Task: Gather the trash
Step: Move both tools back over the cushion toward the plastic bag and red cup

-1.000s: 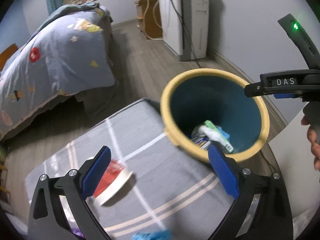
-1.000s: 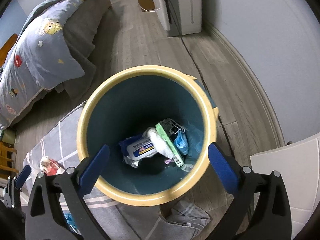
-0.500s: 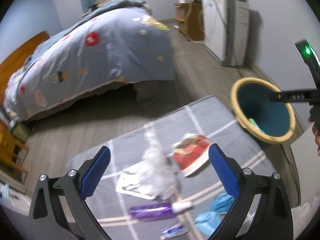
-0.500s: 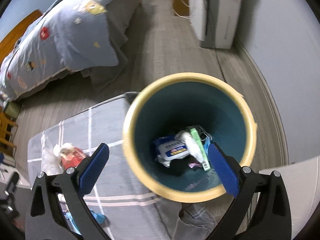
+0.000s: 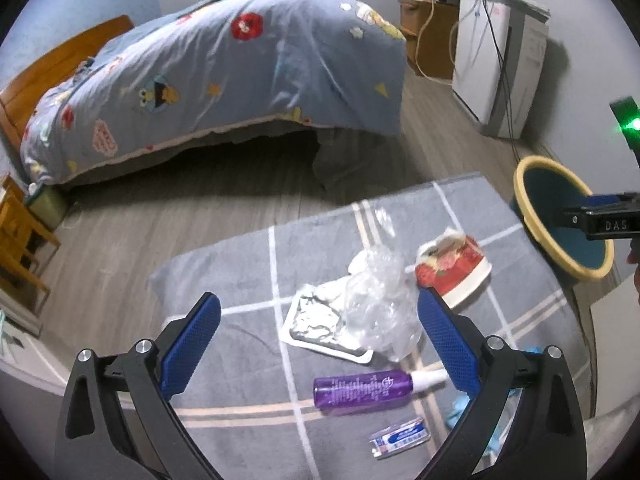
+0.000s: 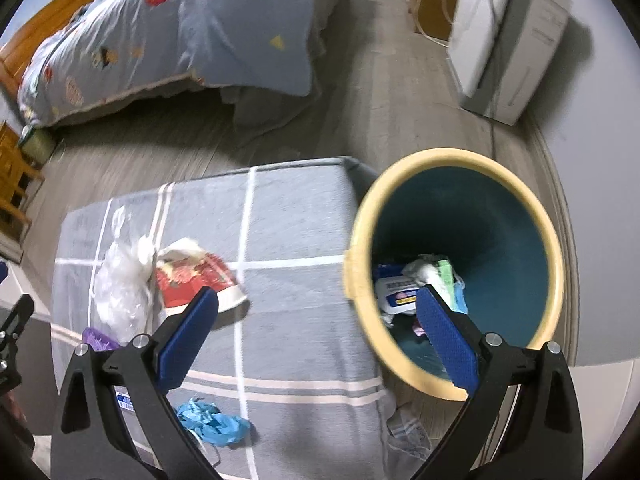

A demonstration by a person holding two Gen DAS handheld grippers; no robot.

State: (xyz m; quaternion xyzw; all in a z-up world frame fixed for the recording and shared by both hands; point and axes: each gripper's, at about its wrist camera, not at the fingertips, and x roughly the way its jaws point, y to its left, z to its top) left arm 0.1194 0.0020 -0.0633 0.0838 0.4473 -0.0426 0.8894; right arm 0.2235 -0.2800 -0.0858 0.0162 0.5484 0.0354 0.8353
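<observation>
A yellow-rimmed teal bin [image 6: 460, 264] holding trash stands beside a grey striped mat [image 6: 280, 240]; it also shows at the right edge of the left wrist view [image 5: 560, 216]. On the mat lie a clear plastic bag [image 5: 376, 300], a foil tray [image 5: 320, 320], a red paper bowl [image 5: 452, 268], a purple bottle [image 5: 360, 390], a small sachet [image 5: 400, 438] and a blue crumpled glove [image 6: 212, 420]. My left gripper [image 5: 316, 344] is open and empty above the bag and tray. My right gripper [image 6: 316, 332] is open and empty, over the mat's edge by the bin.
A bed with a blue patterned duvet [image 5: 220, 72] stands behind the mat. A white appliance [image 5: 500, 64] with cables and a wooden cabinet [image 5: 428, 36] stand along the right wall. Wooden furniture [image 5: 20, 240] is at the left. Grey wood floor [image 5: 160, 216] lies between.
Both grippers have swung left, away from the bin and toward the mat. The left one now looks at the bag, tray and bottle. Both stay open.
</observation>
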